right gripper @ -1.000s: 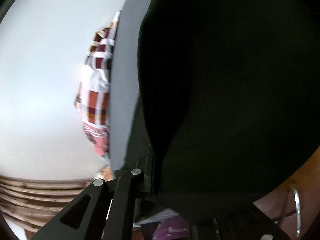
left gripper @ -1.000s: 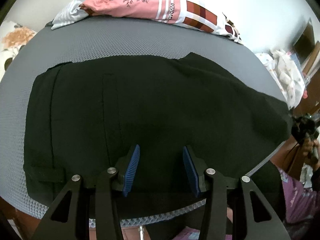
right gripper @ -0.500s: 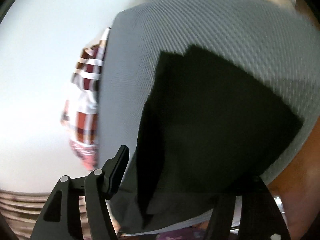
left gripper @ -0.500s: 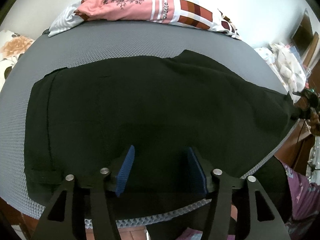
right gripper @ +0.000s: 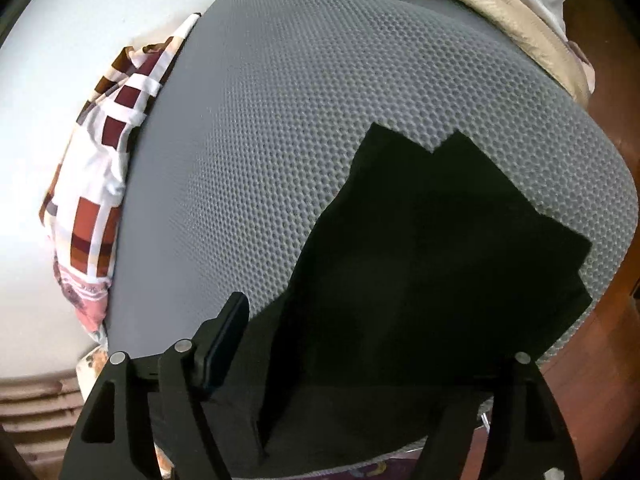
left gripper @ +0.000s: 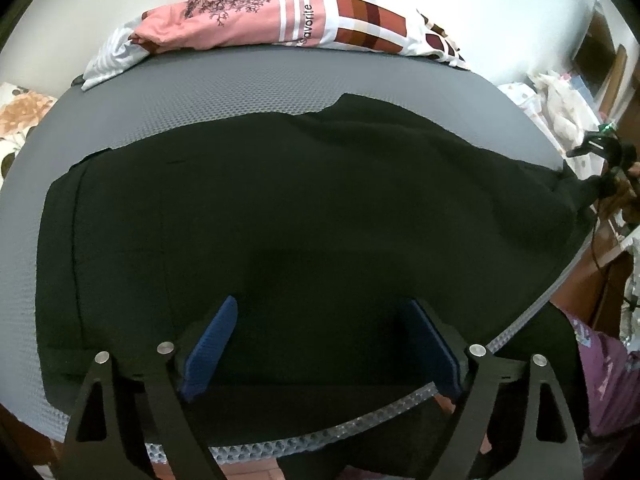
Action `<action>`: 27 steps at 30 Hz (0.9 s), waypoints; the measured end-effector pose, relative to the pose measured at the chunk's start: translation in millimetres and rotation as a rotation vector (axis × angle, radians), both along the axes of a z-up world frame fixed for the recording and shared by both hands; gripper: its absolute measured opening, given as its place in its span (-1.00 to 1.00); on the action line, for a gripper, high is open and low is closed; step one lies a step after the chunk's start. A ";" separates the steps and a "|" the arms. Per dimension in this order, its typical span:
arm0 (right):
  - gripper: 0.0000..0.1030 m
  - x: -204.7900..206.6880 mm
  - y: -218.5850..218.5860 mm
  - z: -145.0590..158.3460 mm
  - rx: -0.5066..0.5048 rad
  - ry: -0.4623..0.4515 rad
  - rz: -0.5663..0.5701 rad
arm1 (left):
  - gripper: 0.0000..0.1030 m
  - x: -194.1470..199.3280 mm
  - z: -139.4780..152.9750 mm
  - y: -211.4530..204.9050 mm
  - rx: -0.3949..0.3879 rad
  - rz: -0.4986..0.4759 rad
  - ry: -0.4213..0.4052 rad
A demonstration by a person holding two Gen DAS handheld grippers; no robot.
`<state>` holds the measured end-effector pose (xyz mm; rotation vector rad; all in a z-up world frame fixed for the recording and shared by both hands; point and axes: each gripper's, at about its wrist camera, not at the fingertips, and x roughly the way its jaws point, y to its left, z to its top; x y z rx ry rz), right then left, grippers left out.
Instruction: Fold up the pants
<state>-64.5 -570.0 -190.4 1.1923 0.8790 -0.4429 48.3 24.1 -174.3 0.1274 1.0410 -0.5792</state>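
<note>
A grey mesh-covered surface (left gripper: 248,92) carries black pants (left gripper: 304,216), spread flat ahead of and beneath the left tool (left gripper: 320,344) and right tool (right gripper: 360,344), both opening, released, gripping nothing.

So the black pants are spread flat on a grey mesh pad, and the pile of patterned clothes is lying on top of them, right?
Not quite. The black pants do lie on the grey mesh pad, but the patterned clothes sit beyond them at the pad's far edge, apart from them, as the left wrist view shows.
</note>
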 end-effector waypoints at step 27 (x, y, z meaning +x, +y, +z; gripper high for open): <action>-0.87 -84.4 11.2 102.6 -0.130 -0.731 0.004 | 0.73 3.0 1.4 1.8 -0.044 0.035 0.030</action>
